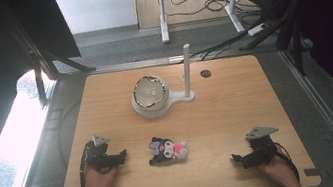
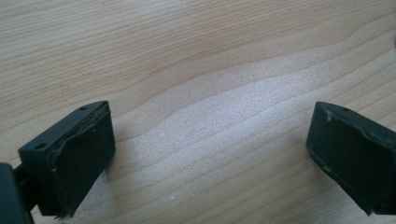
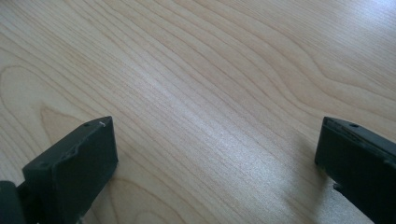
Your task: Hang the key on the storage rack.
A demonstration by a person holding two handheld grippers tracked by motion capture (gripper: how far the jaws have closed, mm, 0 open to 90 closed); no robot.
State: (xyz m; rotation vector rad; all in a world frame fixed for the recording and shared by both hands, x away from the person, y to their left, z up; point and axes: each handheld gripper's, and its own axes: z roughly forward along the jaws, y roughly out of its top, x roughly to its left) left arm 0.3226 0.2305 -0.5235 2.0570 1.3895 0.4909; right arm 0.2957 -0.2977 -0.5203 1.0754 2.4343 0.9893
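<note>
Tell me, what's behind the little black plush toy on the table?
Behind the plush toy stands a white round device with a shiny dome and an upright post. What's inside the dome is unclear.

The table (image 1: pixel 237 102) is pale, smooth, satin wood with clear grain, the toy (image 1: pixel 167 150) soft plush cloth, the dome (image 1: pixel 149 92) glossy on a matt white plastic stand (image 1: pixel 186 75), both grippers' jaws matt black.

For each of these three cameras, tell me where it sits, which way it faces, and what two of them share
High view: above the person's side, facing forward and down on the table; forearms, left gripper and right gripper show.
Left gripper view: rides the left gripper, facing bare tabletop between spread jaws.
Right gripper view: rides the right gripper, likewise.
Shared: both gripper views show wood grain, jaws apart, nothing between.
</note>
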